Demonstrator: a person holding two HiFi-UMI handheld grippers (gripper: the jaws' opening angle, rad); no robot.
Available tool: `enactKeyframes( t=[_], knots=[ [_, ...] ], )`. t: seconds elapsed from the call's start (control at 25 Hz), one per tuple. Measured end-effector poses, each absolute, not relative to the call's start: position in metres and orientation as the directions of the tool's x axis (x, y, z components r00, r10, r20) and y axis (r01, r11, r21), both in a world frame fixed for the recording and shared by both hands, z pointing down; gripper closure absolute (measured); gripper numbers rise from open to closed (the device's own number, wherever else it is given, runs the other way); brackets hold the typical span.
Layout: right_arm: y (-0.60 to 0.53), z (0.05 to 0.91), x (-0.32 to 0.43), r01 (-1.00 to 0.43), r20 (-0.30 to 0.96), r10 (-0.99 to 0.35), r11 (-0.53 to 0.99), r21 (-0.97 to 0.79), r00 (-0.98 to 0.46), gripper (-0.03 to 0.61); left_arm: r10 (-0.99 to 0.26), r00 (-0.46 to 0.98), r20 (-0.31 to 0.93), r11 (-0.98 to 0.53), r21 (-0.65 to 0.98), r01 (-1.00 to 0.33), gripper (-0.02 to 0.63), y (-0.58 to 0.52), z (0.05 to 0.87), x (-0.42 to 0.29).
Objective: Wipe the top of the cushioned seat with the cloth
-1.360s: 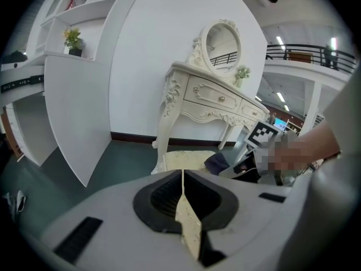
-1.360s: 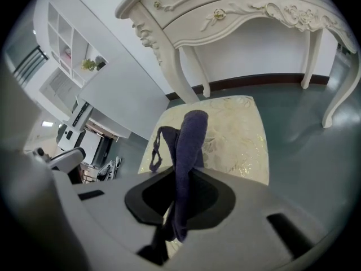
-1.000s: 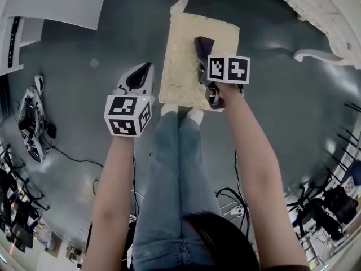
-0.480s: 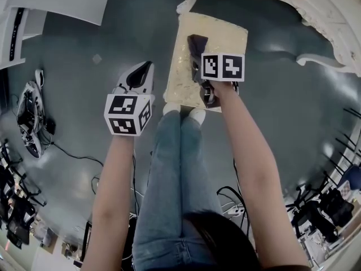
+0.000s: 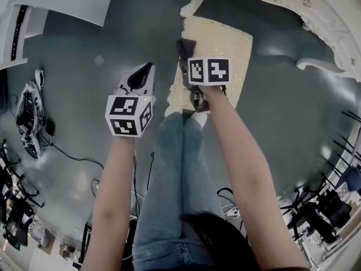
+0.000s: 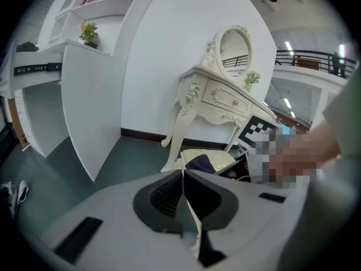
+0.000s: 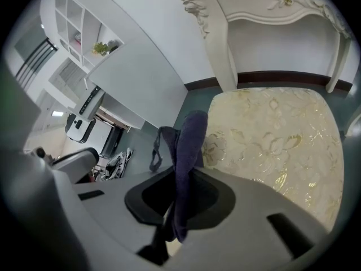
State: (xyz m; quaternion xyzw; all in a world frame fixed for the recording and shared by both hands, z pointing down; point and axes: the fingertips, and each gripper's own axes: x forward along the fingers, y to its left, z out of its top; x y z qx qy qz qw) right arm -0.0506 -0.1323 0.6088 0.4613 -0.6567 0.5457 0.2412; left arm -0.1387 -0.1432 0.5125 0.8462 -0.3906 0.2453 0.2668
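Cream cushioned seat [image 5: 239,48] on grey-green floor [image 5: 73,103]

blue jeans [image 5: 169,174], white shoes [image 5: 197,117]

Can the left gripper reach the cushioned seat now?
Probably yes: the left gripper, shut and empty, hangs over floor left of the cushioned seat, nothing between them; only the right gripper holding the cloth is there.

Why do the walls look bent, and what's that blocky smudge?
Left gripper view: the wide-angle lens bows the white panel, and the mosaic patch was added afterwards. Head view: same bulging, with pale glare on the floor. Right gripper view: dark corners, gold glints on the cushioned seat.
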Motion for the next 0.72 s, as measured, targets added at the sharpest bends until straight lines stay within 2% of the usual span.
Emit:
enactKeyframes(
  t=[0.24,0.72],
  knots=[
    [-0.136,0.608,-0.056,-0.867,0.815,-0.347,-0.012,-0.499,-0.464,0.546,-0.531,0.572,0.625,-0.551,0.259,-0.794,0.603,-0.147,0.515,-0.148],
    [-0.115,0.570,-0.023,-0.819,0.709,-0.468,0.057,-0.571,-0.527,0.546,-0.551,0.562,0.617,-0.533,0.258,-0.806,0.603,-0.129,0.504,-0.131]
  ],
)
